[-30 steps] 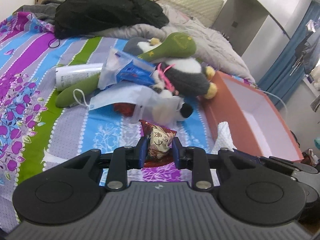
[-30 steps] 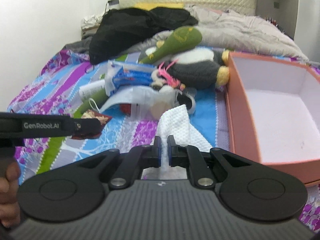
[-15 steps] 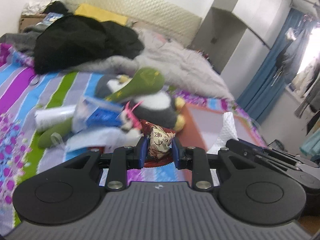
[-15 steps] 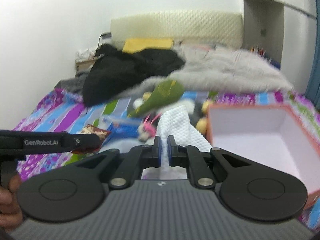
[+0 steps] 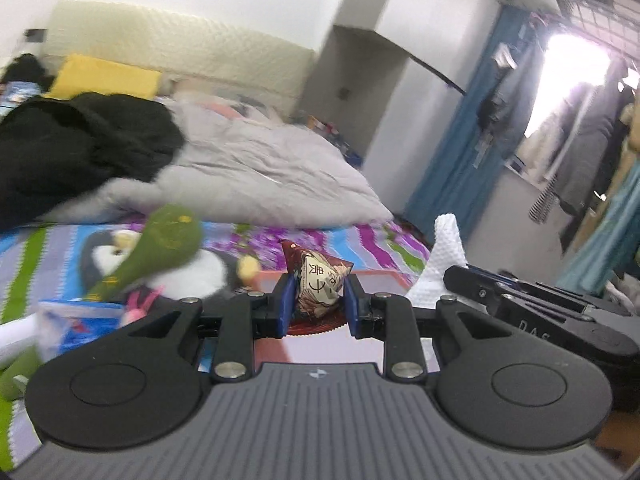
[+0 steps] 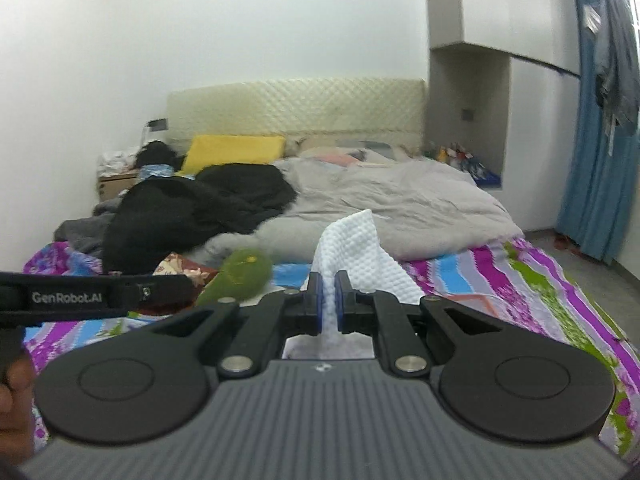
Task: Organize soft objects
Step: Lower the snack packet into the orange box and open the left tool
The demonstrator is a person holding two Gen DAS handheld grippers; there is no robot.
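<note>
While both loads are carried, the left gripper [image 5: 316, 298] pinches a pouch [image 5: 318, 288] and the right gripper [image 6: 328, 304] pinches a white cloth [image 6: 358, 246]. Step: transport to the box [image 5: 332, 344] (only partly visible, 6 o'clock below the pouch). Next: lower, then release inside.

Upper left of the left wrist frame: jacket [image 5: 76, 152] heaped on the bed [image 5: 332, 240], quilt [image 5: 260, 176] to its right. Lower left: plush toy [image 5: 160, 252]. Centre: snack packet [image 5: 318, 284] between left hand-held gripper [image 5: 317, 304] pads, cloth [image 5: 444, 256] to its right.
</note>
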